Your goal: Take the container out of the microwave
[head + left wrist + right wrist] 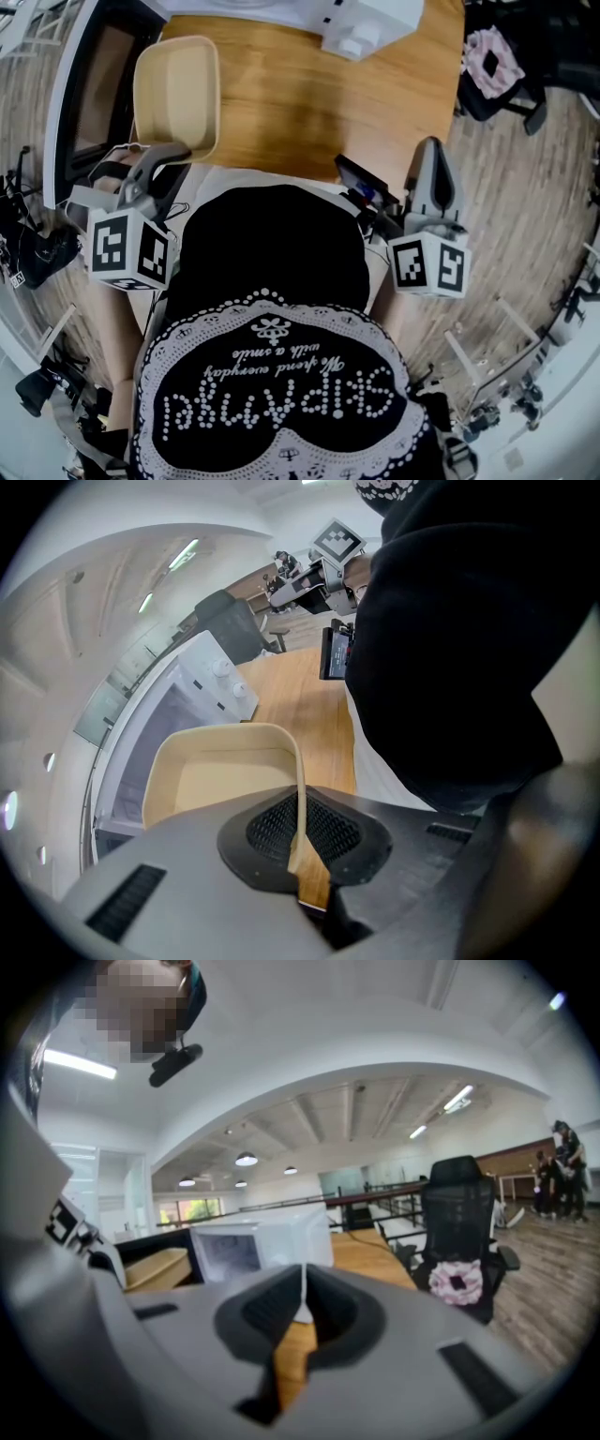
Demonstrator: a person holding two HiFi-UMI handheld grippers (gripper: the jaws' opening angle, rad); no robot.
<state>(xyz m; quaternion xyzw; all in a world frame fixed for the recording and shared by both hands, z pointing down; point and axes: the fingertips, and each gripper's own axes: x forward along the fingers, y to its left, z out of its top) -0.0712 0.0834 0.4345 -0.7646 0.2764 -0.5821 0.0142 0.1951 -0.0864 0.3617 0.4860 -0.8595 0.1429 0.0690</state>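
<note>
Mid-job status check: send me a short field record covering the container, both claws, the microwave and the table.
container: beige, empty, out of the microwave, at the table's left edge
container support: cannot tell whether it rests on the table or is lifted
left claw: shut on the container's wall
right claw: shut, nothing between the jaws, apart from the container
microwave: white, at the far side of the table
door: open
table: wooden top
</note>
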